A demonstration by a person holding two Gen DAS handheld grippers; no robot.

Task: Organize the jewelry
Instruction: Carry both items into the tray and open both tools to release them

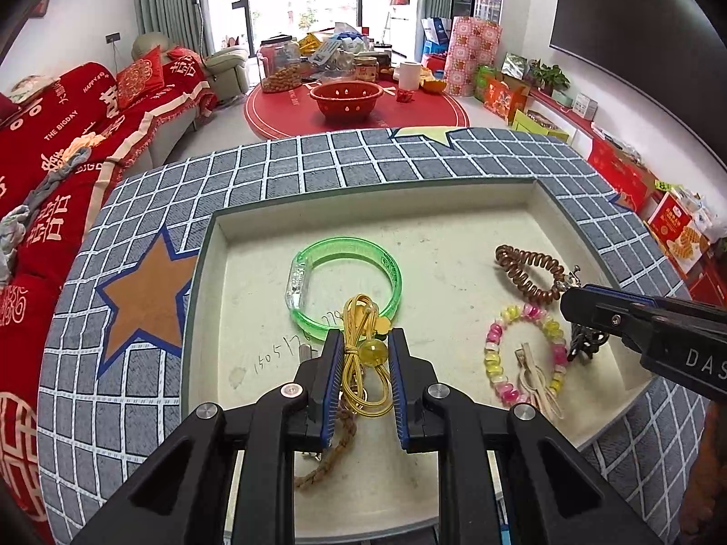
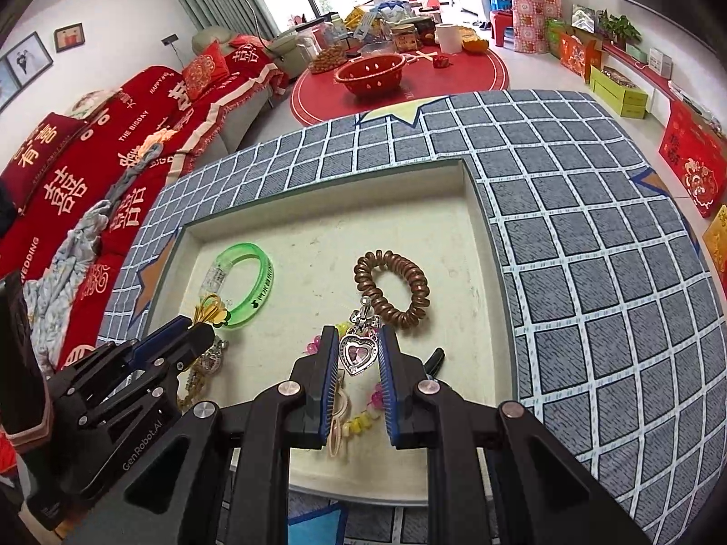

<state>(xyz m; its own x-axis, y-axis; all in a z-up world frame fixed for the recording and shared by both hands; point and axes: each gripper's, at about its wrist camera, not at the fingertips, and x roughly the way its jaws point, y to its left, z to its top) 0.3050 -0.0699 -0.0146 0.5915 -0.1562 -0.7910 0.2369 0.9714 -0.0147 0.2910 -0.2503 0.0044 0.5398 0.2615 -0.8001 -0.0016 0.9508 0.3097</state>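
A shallow cream tray [image 1: 454, 209] sits on a grey checked cloth. In it lie a green bangle [image 1: 390, 268], a brown spiral hair tie [image 1: 527, 268], a pink and yellow bead bracelet [image 1: 495, 354] and a braided cord [image 1: 327, 454]. My left gripper [image 1: 363, 349] is shut on a yellow cord with a yellow bead [image 1: 373, 352], just above the tray. My right gripper [image 2: 359, 349] is shut on a silver heart pendant [image 2: 359, 352], near the hair tie [image 2: 390, 286]. The right gripper's tip [image 1: 590, 309] enters the left wrist view from the right.
The checked cloth [image 2: 590, 227] with star patches covers the table around the tray. A red sofa [image 1: 68, 145] stands left, a red round table [image 1: 354, 104] with a red bowl behind, and boxes [image 1: 627, 172] along the right wall.
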